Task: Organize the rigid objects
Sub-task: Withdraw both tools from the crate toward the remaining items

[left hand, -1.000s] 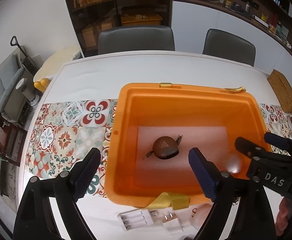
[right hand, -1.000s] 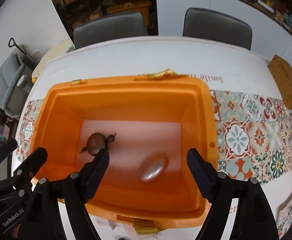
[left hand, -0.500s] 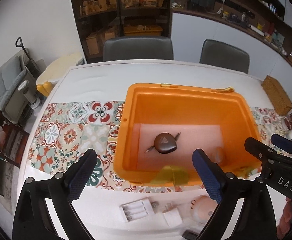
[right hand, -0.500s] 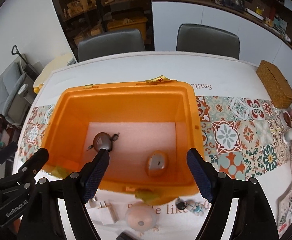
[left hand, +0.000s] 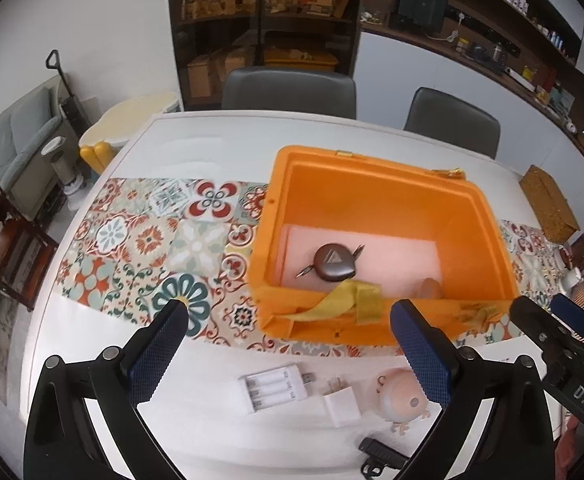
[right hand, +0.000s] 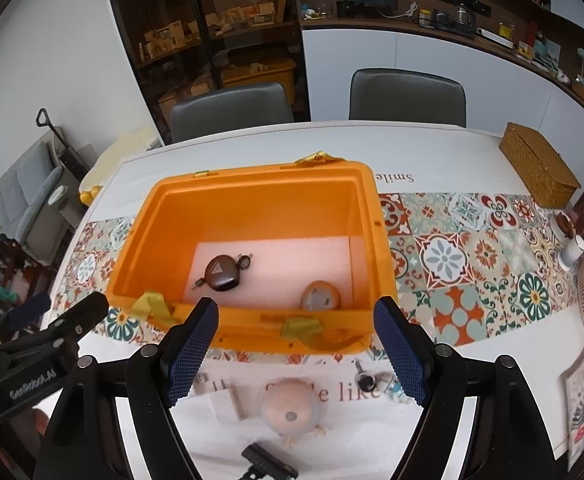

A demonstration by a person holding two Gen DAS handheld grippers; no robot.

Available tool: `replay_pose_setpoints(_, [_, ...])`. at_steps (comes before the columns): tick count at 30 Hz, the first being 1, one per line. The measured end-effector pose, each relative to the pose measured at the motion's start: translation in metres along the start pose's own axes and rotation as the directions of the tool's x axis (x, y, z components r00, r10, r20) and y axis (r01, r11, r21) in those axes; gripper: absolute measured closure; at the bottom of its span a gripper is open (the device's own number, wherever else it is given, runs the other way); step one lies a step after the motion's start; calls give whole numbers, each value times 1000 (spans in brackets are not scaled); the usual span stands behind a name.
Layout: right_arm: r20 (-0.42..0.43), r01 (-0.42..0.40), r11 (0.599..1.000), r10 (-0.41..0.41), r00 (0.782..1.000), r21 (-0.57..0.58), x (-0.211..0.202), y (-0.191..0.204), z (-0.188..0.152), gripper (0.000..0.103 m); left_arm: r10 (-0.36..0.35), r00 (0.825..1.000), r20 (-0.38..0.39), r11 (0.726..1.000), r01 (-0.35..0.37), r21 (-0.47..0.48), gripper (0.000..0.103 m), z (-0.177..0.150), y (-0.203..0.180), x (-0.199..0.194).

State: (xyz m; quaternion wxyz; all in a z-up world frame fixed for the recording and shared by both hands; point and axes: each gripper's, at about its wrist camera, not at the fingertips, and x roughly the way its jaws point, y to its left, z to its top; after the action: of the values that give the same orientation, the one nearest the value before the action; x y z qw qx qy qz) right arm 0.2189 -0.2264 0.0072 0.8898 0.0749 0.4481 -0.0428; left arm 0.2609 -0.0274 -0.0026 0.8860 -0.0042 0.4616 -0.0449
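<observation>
An orange bin (right hand: 252,200) sits open on a white desk (left hand: 196,136) with a patterned tile runner (left hand: 140,240). Inside, on pale foam, lie a round dark retractable cable reel (right hand: 221,273) on the left and a small rounded tan device (right hand: 321,296) on the right, well apart. On the desk just in front of the bin rest a clear battery case (left hand: 274,387), a white plug adapter (left hand: 342,404), a pink octopus-shaped gadget (left hand: 402,402) and a black clip (left hand: 380,454). The left claw (left hand: 288,354) hangs above these loose items, its jaws opening with nothing between them. The right claw (right hand: 294,354) hovers beside it, jaws apart and empty
</observation>
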Motion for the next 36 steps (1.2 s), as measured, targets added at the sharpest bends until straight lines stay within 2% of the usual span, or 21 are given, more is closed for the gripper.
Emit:
replay_pose_setpoints(4, [-5, 4, 1000, -4, 1000, -1, 0, 0, -13, 23, 35, 999, 8, 999, -35, -11, 0, -11, 2, 0])
replay_pose_setpoints(15, [-10, -25, 1000, 25, 1000, 7, 6, -2, -40, 23, 24, 1000, -8, 999, -24, -32, 0, -39, 7, -1])
replay_pose_setpoints(36, [-145, -43, 998, 35, 989, -50, 48, 3, -83, 23, 80, 988, -135, 997, -81, 1, 0, -89, 5, 30])
